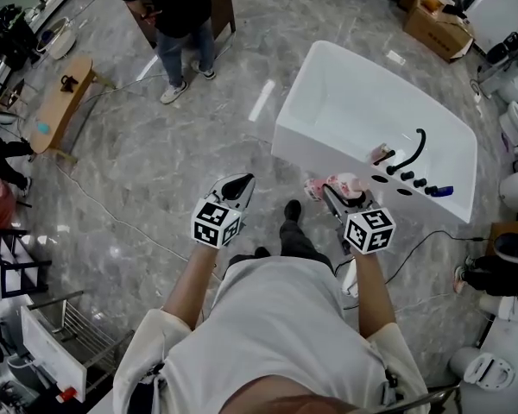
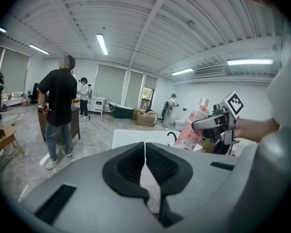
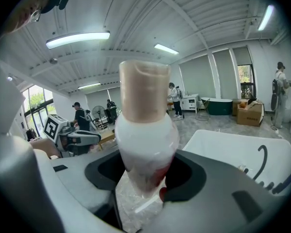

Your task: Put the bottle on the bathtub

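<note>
My right gripper (image 1: 335,188) is shut on a pink and white bottle (image 1: 334,185) with a tan cap, held just short of the near rim of the white bathtub (image 1: 328,158). In the right gripper view the bottle (image 3: 144,130) stands upright between the jaws, and the bathtub (image 3: 233,144) with its black faucet lies to the right. My left gripper (image 1: 236,190) hangs over the floor left of the tub, shut with nothing in it. The left gripper view has its pads (image 2: 144,166) pressed together, the bottle (image 2: 193,125) to the right.
A black faucet (image 1: 409,152), black knobs and a blue item (image 1: 440,191) sit on the tub's right deck. A person (image 1: 177,24) stands at the far side on the marble floor. A wooden bench (image 1: 60,102) is at left, cardboard boxes (image 1: 436,20) at upper right, toilets (image 1: 514,128) along the right.
</note>
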A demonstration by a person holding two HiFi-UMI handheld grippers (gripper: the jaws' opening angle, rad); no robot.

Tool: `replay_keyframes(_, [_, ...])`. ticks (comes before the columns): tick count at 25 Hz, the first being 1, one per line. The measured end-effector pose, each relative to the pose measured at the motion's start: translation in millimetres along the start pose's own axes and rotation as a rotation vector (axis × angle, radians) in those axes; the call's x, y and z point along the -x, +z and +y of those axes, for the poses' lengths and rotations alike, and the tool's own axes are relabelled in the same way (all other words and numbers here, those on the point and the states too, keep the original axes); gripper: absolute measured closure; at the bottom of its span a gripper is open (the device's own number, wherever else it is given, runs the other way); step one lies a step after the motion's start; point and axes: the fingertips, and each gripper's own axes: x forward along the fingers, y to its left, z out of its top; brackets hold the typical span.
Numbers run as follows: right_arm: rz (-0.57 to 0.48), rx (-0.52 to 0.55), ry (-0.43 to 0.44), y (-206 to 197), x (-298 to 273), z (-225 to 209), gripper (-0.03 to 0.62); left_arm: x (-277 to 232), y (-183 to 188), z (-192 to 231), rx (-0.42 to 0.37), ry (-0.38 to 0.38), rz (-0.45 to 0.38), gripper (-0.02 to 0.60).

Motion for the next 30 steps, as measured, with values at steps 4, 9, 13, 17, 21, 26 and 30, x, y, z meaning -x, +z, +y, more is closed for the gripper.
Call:
replay_keyframes(4, [0.012,0.006,0.011,11.2,-23.6,-25.1,0.347,-27.1,8.9,12.8,0.006,0.011,0.011,0.569])
replay_keyframes(9, [0.032,0.0,0.028,21.3,-57.3,-61.9,0.347,-68.2,20.7,32.4,0.022,0.031,0.024,0.569])
replay_keyframes(13, [0.059,-0.001,0.049,28.8,-89.5,-93.7,0.347,-108.1,30.6,48.4,0.037,0.048,0.036,0.569])
replay_keyframes(17, [0.093,0.007,0.078,39.2,-120.2,-125.8,0.347,-149.5,43.5,62.8,0.058,0.058,0.052,0.569])
replay_keyframes(21, [0.114,0.019,0.099,50.1,-146.4,-161.4,0.347,-189.3,57.4,74.1,0.064,0.068,0.062,0.569])
replay_keyframes(26, [0.133,0.033,0.121,56.1,-176.5,-200.1,0.347,-230.8,64.8,85.8,0.071,0.092,0.083,0.569])
replay_keyframes(30, [0.155,0.063,0.144,60.8,-201.3,-218.6,0.347,-254.7,68.2,98.2,0.084,0.111,0.098,0.569])
